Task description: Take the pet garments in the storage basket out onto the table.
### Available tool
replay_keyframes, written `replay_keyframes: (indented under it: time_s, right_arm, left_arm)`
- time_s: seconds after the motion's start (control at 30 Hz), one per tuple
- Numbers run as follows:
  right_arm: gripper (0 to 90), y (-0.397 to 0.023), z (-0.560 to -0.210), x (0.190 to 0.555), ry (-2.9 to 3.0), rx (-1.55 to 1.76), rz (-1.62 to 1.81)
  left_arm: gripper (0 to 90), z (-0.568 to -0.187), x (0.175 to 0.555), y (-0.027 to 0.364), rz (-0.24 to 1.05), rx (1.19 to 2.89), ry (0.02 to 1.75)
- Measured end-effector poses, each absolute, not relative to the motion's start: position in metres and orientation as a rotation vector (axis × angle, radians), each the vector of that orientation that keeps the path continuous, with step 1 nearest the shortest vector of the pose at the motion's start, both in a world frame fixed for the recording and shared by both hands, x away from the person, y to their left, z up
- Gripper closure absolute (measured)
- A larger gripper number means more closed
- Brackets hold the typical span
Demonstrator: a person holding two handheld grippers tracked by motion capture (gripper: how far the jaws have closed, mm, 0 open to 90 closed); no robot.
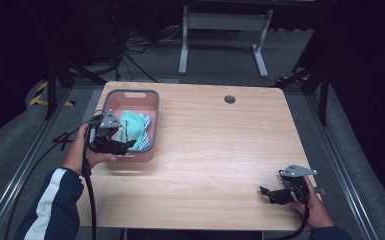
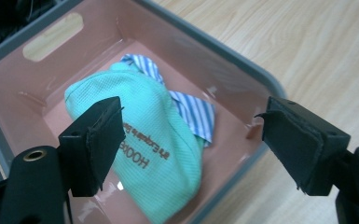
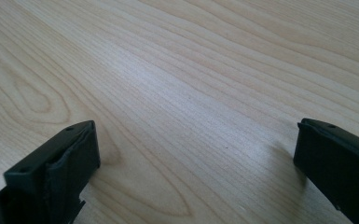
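A pink basket with a grey rim (image 1: pixel 150 95) (image 2: pixel 242 65) stands at the table's far left. Inside lies a folded mint-green cloth with printed lettering (image 1: pixel 131 127) (image 2: pixel 144 140), on top of a blue-and-white striped cloth (image 1: pixel 144 141) (image 2: pixel 193 109). My left gripper (image 1: pixel 122 146) (image 2: pixel 191 144) hovers over the basket's near edge, open, its jaws wide apart above the green cloth with nothing between them. My right gripper (image 1: pixel 272 192) (image 3: pixel 196 163) rests low over bare wood near the table's front right corner, open and empty.
The wooden table (image 1: pixel 220 145) (image 3: pixel 177 70) has a round cable hole (image 1: pixel 229 99) at the back. Beyond it stands a white desk frame (image 1: pixel 225 30) on grey carpet. Cables (image 1: pixel 87 195) trail from the left gripper over the front edge.
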State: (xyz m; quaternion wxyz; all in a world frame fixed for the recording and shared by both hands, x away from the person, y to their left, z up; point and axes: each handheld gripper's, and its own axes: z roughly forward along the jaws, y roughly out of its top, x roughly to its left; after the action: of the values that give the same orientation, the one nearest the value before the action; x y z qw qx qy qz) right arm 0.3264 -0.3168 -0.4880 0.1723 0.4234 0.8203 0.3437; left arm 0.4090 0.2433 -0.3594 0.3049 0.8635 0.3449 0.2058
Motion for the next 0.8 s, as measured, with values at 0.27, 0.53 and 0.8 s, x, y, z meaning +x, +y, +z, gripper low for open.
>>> replay_keyframes:
  time_s: [0.27,0.53,0.8]
  right_arm:
    - [0.4,-0.317,-0.488,0.326,2.328,1.202,0.975]
    - [0.4,-0.317,-0.488,0.326,2.328,1.201,0.975]
    - [0.4,-0.317,-0.488,0.326,2.328,1.202,0.975]
  left_arm:
    - [21.6,-0.374,0.444,0.241,0.449,2.345,1.025]
    - [19.8,-0.391,0.473,0.232,0.404,2.439,1.132]
    - [17.4,-0.4,0.494,0.229,0.379,2.5,1.186]
